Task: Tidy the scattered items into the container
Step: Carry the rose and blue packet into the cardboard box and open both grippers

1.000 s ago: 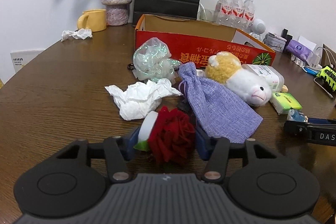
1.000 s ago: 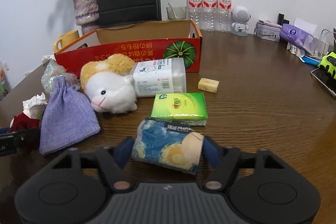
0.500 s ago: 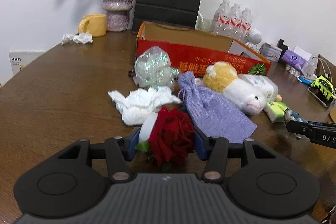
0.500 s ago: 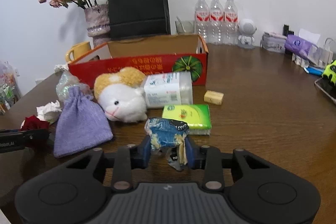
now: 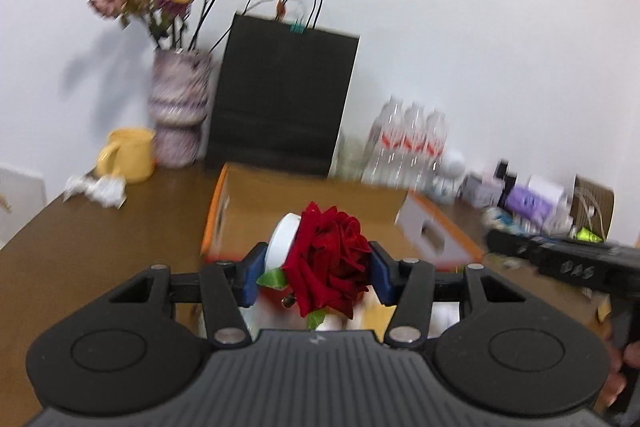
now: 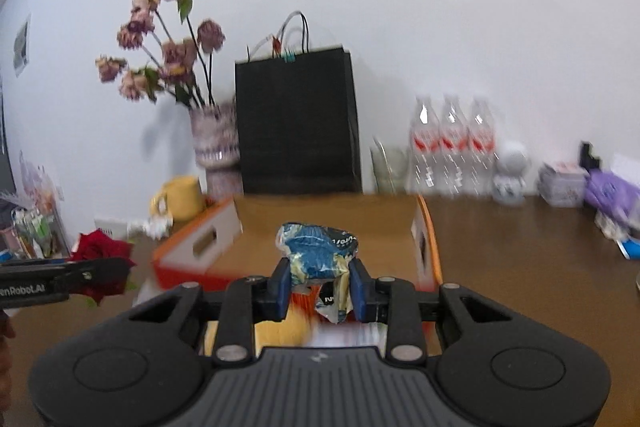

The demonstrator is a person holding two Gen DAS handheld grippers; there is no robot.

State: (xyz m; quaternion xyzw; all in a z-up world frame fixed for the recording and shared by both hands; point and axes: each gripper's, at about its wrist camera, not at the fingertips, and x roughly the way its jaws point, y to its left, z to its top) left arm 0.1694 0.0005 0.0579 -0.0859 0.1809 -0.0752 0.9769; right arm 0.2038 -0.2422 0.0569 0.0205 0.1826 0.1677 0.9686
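My left gripper is shut on a red rose with a white disc base, held in the air just before the near edge of the orange cardboard box. My right gripper is shut on a crumpled blue wrapper, raised in front of the same box. The rose in the left gripper shows at the left of the right wrist view. The right gripper's body shows at the right of the left wrist view. The other scattered items lie below, mostly hidden.
A vase of dried flowers, a black paper bag, a yellow mug and water bottles stand behind the box. Crumpled tissue lies at left. Small clutter sits far right.
Both grippers have lifted off the table with their items and moved forward toward the box. The views are blurred by motion, and the items on the table have dropped out of sight.
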